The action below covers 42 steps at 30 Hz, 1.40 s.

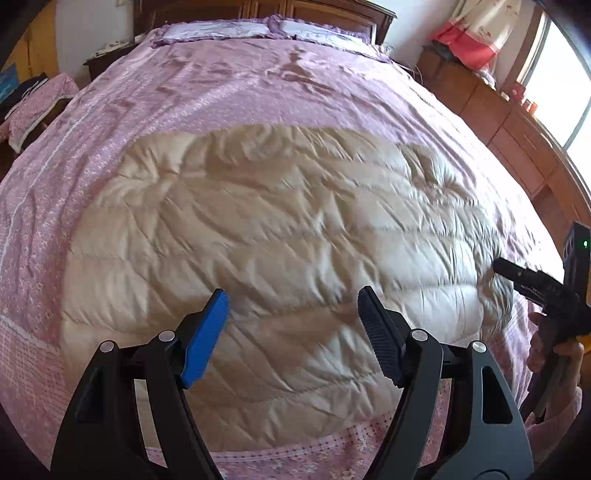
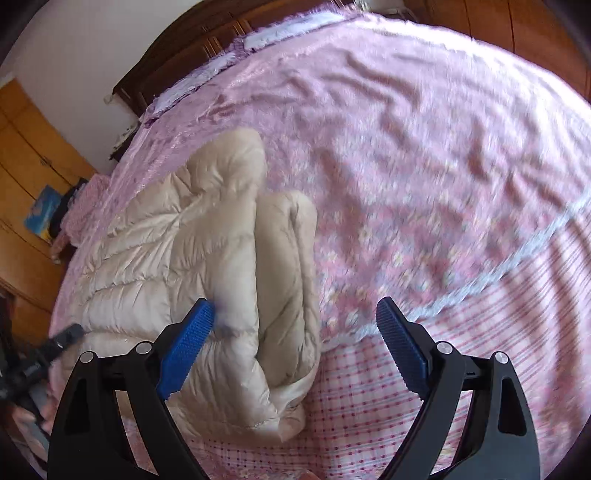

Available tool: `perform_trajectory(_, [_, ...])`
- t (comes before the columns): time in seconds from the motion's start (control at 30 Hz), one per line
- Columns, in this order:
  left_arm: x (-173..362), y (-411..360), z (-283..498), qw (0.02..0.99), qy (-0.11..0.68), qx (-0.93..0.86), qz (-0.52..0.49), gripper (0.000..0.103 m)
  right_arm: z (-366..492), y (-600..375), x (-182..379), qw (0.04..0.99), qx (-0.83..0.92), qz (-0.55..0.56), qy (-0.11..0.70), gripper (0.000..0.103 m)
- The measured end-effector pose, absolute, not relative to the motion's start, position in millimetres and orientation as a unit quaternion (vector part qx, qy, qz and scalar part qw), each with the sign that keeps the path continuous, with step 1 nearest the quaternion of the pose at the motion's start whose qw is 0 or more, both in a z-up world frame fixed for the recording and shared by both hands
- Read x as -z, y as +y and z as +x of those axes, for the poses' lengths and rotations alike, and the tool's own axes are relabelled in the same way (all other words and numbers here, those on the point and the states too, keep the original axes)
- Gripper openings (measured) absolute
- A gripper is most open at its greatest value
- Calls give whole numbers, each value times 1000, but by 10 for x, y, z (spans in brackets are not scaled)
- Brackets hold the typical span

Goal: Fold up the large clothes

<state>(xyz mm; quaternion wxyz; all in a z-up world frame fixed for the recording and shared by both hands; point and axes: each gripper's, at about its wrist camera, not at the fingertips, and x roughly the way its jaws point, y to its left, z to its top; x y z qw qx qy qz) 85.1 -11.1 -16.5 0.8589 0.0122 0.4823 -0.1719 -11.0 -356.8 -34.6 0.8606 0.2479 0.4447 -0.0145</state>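
Beige quilted jacket (image 1: 266, 251) lies on the pink bedspread (image 1: 221, 88), in the foot half of the bed, well short of the pillows (image 1: 221, 29). All places below taken from the jacket.

Left tongs (image 1: 291, 306) hover over its near-middle, spread wide, pinching nothing. Right tongs (image 2: 295, 314) hang at its right edge, likewise spread and empty; the left finger (image 2: 188, 347) is over the fabric, the other over bare bedspread beyond the edge.

Right side looks already turned in: a doubled roll (image 2: 284, 280) runs from the near hem toward the headboard. Left view shows the jacket broader across the bed than deep, though the lens bends this.

Judgement: the next fold turns on that rolled edge, and the right tongs are nearer it; left tongs better placed to pin the middle
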Motion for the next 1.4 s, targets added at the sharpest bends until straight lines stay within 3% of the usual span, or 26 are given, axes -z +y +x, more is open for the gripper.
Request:
perform_trajectory(0.33, [434, -225, 912, 852, 495, 160, 52, 74, 131, -3245, 652, 825, -56, 293, 479, 89])
perform_trajectory(0.37, [454, -234, 915, 852, 497, 159, 53, 74, 139, -3242, 634, 825, -62, 298, 477, 84])
perform_trajectory(0.4, [475, -239, 918, 851, 498, 157, 55, 74, 137, -3249, 611, 823, -74, 308, 471, 71])
perform_trajectory(0.53, [513, -263, 938, 849, 503, 153, 60, 74, 81, -3218, 457, 823, -117, 332, 447, 52])
perform_trajectory(0.73, [561, -296, 971, 846, 508, 145, 70, 74, 8, -3158, 12, 833, -191, 350, 384, 34])
perform_trajectory(1.07, [591, -275, 971, 848, 505, 145, 68, 73, 201, -2450, -562, 853, -265, 259, 367, 30])
perform_trajectory(1.4, [-30, 625, 765, 893, 445, 68, 30, 71, 327, -2034, -706, 865, -256, 179, 394, 30])
